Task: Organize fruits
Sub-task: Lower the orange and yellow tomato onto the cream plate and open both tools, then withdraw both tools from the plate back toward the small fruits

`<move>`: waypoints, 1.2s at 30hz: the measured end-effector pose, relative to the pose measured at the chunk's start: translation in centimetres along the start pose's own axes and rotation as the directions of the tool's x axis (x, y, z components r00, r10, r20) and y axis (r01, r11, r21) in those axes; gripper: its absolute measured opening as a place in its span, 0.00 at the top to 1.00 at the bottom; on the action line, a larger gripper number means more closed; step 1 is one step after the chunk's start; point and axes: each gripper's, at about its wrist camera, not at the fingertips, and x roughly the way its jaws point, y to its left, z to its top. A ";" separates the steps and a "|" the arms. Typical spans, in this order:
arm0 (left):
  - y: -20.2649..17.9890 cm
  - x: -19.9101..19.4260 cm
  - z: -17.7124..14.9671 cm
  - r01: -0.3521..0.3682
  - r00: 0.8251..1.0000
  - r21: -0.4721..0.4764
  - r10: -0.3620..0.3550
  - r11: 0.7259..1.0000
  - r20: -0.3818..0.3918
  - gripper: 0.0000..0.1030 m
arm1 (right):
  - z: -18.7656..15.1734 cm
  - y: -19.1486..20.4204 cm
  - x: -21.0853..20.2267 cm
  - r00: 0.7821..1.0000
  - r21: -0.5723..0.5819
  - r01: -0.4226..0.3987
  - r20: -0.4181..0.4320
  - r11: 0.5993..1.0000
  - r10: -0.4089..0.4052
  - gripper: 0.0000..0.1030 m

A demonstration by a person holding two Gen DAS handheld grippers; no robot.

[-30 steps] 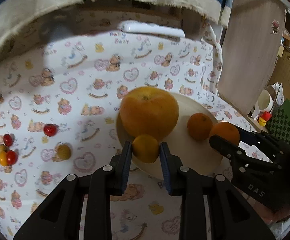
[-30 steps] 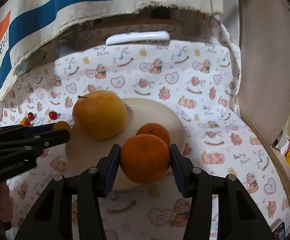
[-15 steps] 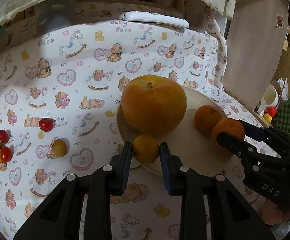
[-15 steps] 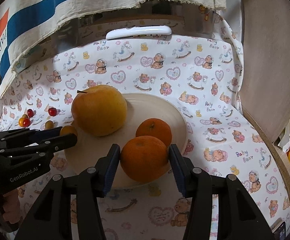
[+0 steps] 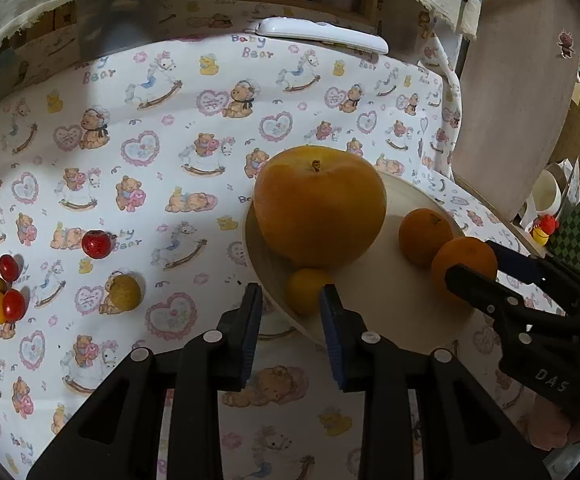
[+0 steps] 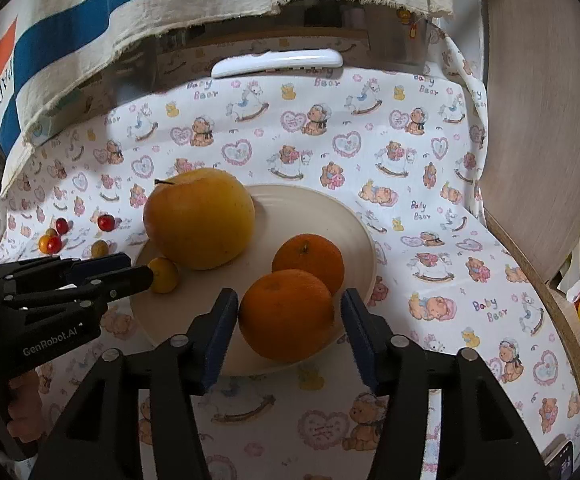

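Both our grippers have just let go: a second ago the right gripper [image 6: 288, 330] was clamped on the near orange [image 6: 286, 314] and the left gripper [image 5: 290, 326] on the small yellow fruit [image 5: 306, 289]; now both sets of jaws are opening, with a clear gap showing on each side of the orange and the left pads parted from the yellow fruit, which sits just ahead of them. Both fruits rest on the plate [image 6: 353, 220], so we judge these two placements done and the loose fruit as what remains. On the plate we also have a big yellow-orange fruit [image 5: 319, 204] with a short stem, round and smooth-skinned, touching the small yellow one, and a second orange [image 6: 307, 258] just behind the first; both oranges have dimpled, matte peel. The plate is shallow, cream and glossy. Off to the left on the cloth [image 5: 194, 128], a thin printed cotton with bears and hearts, we see a dull yellow ball-shaped fruit [image 5: 124, 291], a shiny red cherry tomato [image 5: 96, 244] and a small cluster of red and yellow tomatoes [image 5: 4, 298], all well apart from the plate.
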 end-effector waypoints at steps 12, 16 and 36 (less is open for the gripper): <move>1.3 -6.2 0.6 -0.054 0.981 -0.029 0.058 0.998 0.183 0.23 | 0.2 0.1 -4.1 0.972 0.004 -0.006 0.234 1.000 0.005 0.16; 1.9 -8.9 0.2 -0.077 0.961 -0.032 0.083 0.996 0.262 0.10 | 0.0 0.5 -4.9 0.958 -0.011 -0.027 0.286 1.000 0.029 0.15; 9.9 -13.9 -1.1 -0.207 0.914 -0.140 0.243 0.968 0.326 0.06 | 2.2 5.7 -6.1 0.938 -0.093 -0.002 0.344 0.996 0.034 0.14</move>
